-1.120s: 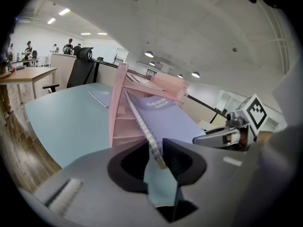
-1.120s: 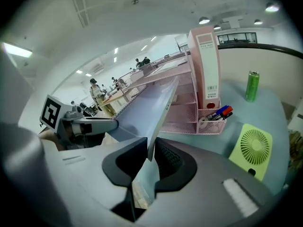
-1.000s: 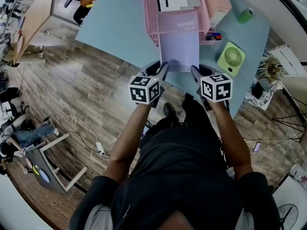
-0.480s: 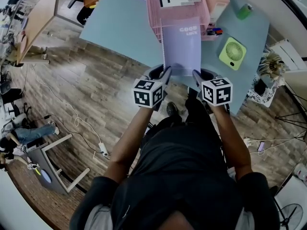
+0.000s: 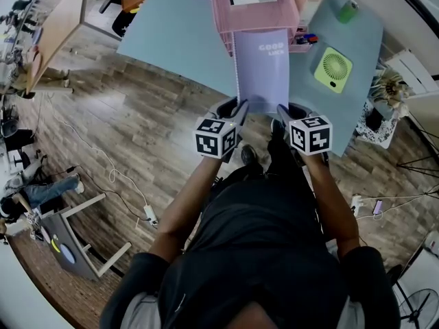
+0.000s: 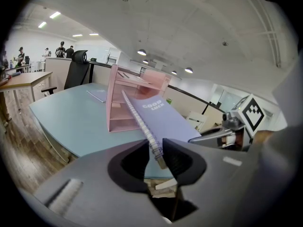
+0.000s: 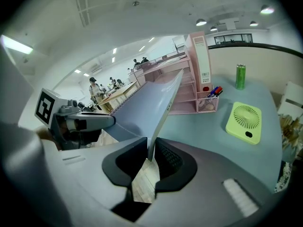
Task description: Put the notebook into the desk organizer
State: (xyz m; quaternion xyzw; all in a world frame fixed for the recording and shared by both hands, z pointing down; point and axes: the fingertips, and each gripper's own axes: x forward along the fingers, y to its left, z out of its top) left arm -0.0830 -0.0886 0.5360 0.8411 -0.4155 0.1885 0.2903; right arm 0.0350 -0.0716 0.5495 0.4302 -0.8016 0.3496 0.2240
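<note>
A lilac spiral notebook [image 5: 262, 70] with "GOOD LUCK" on its cover is held above the near edge of the light blue table [image 5: 178, 46], sloping up toward the pink desk organizer [image 5: 223, 12]. My left gripper [image 5: 239, 110] is shut on its near left corner, at the wire spine [image 6: 150, 137]. My right gripper [image 5: 280, 111] is shut on the near right corner, where the thin page edge [image 7: 158, 122] runs between its jaws. The notebook's far edge overlaps the organizer's [image 6: 118, 112] front tray. Papers lie in the organizer's upper tray.
A green desk fan [image 5: 331, 70] lies flat to the right of the notebook, and a green can [image 5: 348, 11] stands beyond it. A pink mesh pen cup [image 5: 306, 41] adjoins the organizer's right side. A thin booklet [image 6: 98, 94] lies on the far left of the table. Wooden floor surrounds the table.
Both grippers and the notebook have drawn back from the organizer toward the person. More of the cover shows now, with the printed title clear of the tray.
</note>
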